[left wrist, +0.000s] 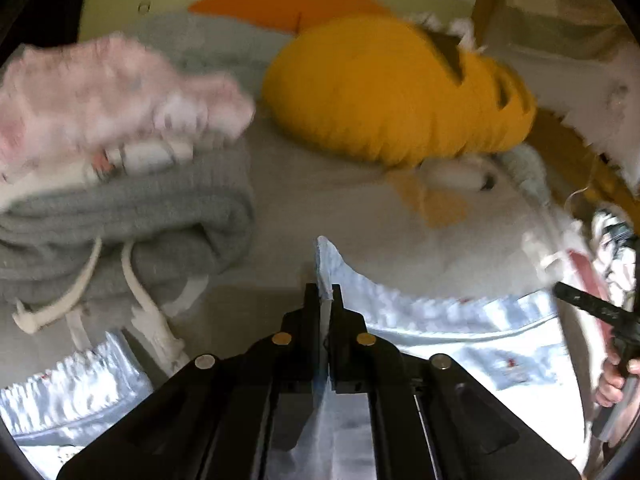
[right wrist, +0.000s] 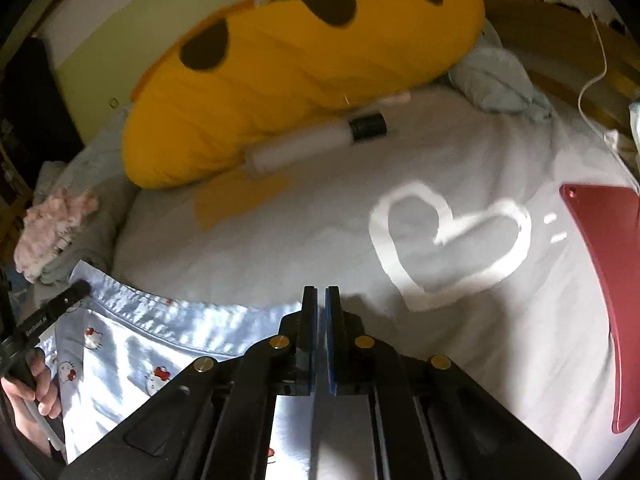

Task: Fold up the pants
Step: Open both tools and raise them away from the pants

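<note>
Left gripper (left wrist: 324,296): jaws closed tight on a corner of the pale blue pants (left wrist: 460,332), a peak of the waistband edge sticking up between the pads. Right gripper (right wrist: 321,300): jaws together, and pale blue cloth shows under the fingers, but whether fabric is pinched between the pads cannot be told from the right wrist view.

The pants lie flat on the bed, on a white bedcover (right wrist: 280,240) printed with a heart outline (right wrist: 448,240). In the right wrist view the waistband runs from the left gripper's finger across to the right gripper; the fabric carries a small cartoon cat print.

Surroundings, crowded:
- Large yellow plush pillow (right wrist: 300,72) with brown spots, lying beyond the pants, across the head end of the bed.
- White bottle with a black cap (right wrist: 316,140), lying on its side just beside the pillow.
- Folded grey garment with white drawstrings (left wrist: 120,220) to the left of the pants, a fluffy pink item (left wrist: 112,92) stacked on top.
- Red flat object (right wrist: 608,280) on the cover at the right edge.
- Crumpled light blue cloth (right wrist: 496,80) near the pillow's far end.
- White cable (right wrist: 596,64) trailing along the bed's right side.

A hand (right wrist: 36,388) grips the left gripper's handle.
</note>
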